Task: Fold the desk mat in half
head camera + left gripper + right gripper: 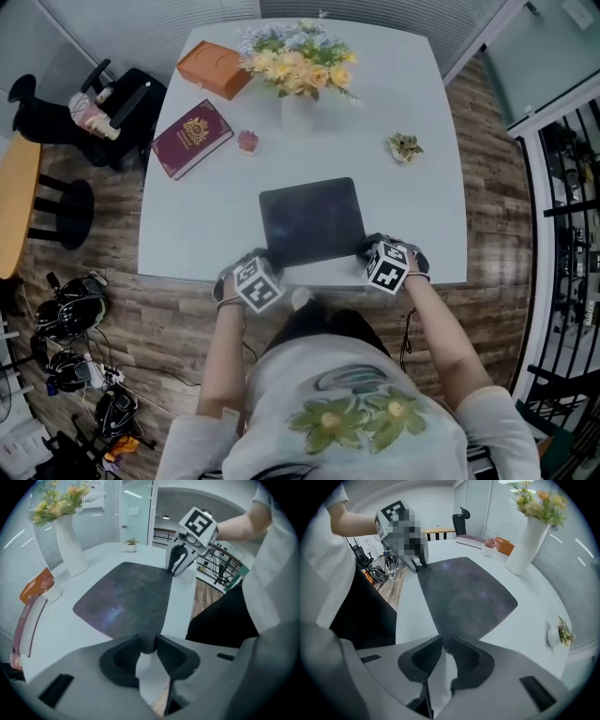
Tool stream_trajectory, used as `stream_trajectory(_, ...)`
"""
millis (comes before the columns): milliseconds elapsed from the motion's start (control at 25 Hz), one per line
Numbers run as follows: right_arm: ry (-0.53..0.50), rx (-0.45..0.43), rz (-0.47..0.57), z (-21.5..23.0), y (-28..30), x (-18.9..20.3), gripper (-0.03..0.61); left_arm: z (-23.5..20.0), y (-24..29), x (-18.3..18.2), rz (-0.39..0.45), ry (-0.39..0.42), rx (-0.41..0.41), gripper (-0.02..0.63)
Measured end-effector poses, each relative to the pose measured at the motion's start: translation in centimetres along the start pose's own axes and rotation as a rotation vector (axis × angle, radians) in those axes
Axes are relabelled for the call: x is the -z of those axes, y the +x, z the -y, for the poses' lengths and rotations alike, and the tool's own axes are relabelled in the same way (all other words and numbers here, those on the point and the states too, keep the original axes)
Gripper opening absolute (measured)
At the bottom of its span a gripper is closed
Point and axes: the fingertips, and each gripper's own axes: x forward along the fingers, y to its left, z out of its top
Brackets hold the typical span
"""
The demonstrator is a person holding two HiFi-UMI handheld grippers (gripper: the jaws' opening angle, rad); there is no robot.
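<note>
A dark rectangular desk mat (312, 220) lies flat on the white table (187, 234), with its near edge along the table's front edge. My left gripper (267, 265) is at the mat's near left corner. In the left gripper view that corner runs in between the tips of the left gripper (146, 641), which pinch it. My right gripper (367, 247) is at the near right corner. The right gripper view shows the right gripper (446, 644) closed on that corner of the mat (464, 592). Each gripper shows in the other's view at the opposite corner.
Behind the mat stand a white vase of flowers (298, 103), a red book (192, 138), an orange box (214, 68), a small pink object (247, 141) and a small plant dish (406, 147). A black chair (112, 108) stands left of the table. Cables lie on the wooden floor.
</note>
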Motion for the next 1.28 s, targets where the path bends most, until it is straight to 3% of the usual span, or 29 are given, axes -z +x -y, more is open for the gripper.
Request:
stream_trajectory(400,0.033,0.057,0.047,-0.1,-0.6,-0.3,0.038,-0.5,-0.1,-0.3,0.016,-0.021,-0.066,0.043)
stream_trajectory(1280,0.264,0.171,0.215,2.0,-4.7,-2.3,0.028,-1.5,-4.4,-2.6,0.171,-0.102,-0.112,0.043)
